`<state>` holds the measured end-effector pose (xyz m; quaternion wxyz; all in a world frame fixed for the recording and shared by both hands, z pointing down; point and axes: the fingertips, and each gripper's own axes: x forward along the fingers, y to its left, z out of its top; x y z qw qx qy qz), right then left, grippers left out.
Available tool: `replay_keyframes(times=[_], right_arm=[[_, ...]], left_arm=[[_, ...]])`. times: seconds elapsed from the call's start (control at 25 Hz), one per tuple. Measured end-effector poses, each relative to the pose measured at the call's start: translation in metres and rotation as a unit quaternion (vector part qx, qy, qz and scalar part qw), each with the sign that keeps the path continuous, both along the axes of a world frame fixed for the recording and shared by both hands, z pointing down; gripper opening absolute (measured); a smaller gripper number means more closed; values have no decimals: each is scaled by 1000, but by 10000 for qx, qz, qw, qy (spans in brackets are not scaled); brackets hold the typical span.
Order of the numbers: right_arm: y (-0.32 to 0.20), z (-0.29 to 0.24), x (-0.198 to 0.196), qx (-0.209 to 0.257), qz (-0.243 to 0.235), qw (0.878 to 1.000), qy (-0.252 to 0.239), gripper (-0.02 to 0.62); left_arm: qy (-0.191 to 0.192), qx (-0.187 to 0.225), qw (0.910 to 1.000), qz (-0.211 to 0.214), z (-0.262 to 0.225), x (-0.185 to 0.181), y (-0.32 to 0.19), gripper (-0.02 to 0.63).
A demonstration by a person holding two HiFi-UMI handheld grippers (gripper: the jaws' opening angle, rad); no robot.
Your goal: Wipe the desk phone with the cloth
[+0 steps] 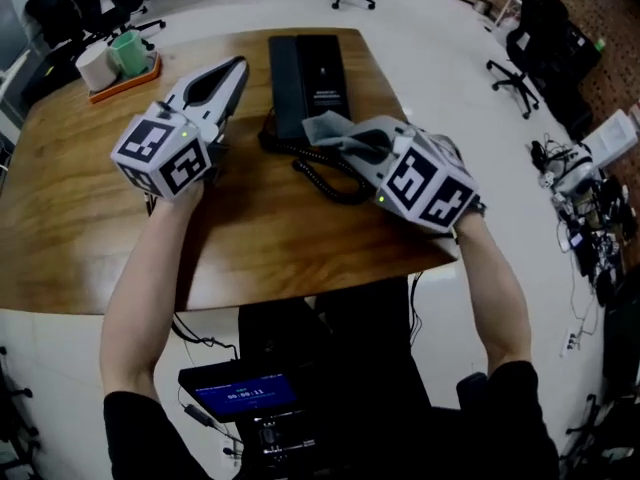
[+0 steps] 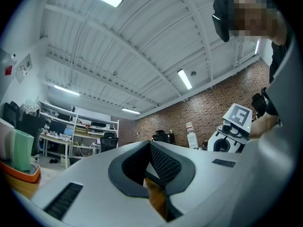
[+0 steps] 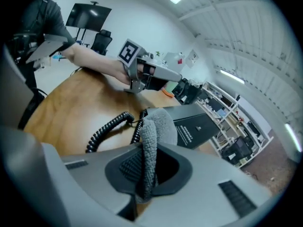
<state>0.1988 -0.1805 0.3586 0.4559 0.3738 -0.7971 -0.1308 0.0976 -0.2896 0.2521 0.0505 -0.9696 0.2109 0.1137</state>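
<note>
Jaws on the right gripper (image 3: 144, 167) are clamped tight on the grey cloth (image 3: 152, 134), and its fuzzy edge sticks up out of the pinch. From the head view, that cloth (image 1: 326, 126) sits right at the near end of the black desk phone (image 1: 308, 73), though I can't tell if it is actually touching. The phone lies flat at the far middle of the wooden desk (image 1: 90, 208), its long side running away from the person. Its coiled cord (image 1: 328, 180) loops out across the wood just under the right gripper.

Over to the left gripper (image 1: 236, 68): tips pressed together, nothing between them, only a sliver of desk showing behind the pads. It sits just left of the phone, nose pointing away and tipped upward, so its own camera catches mostly ceiling.

Far left corner, well apart from the action: an orange tray (image 1: 128, 81) carrying a green cup (image 1: 130, 52) and a white cup (image 1: 97, 67).
</note>
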Motion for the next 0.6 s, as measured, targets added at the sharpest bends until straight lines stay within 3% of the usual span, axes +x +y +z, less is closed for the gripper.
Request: replay_keyframes(times=[0.16, 0.36, 0.48, 0.6], right_arm=[[10, -29, -15, 478, 141, 9909, -1250, 26], [20, -76, -13, 1394, 193, 9439, -2987, 26], [26, -88, -7, 1818, 218, 9248, -3335, 26], [32, -94, -4, 2048, 252, 9164, -3430, 26]], left_arm=[[-187, -154, 9992, 311, 5, 9, 12, -6], [-435, -141, 9965, 701, 16, 26, 34, -6], [-567, -42, 9947, 858, 18, 31, 43, -6], [-617, -38, 9932, 991, 15, 33, 52, -6]])
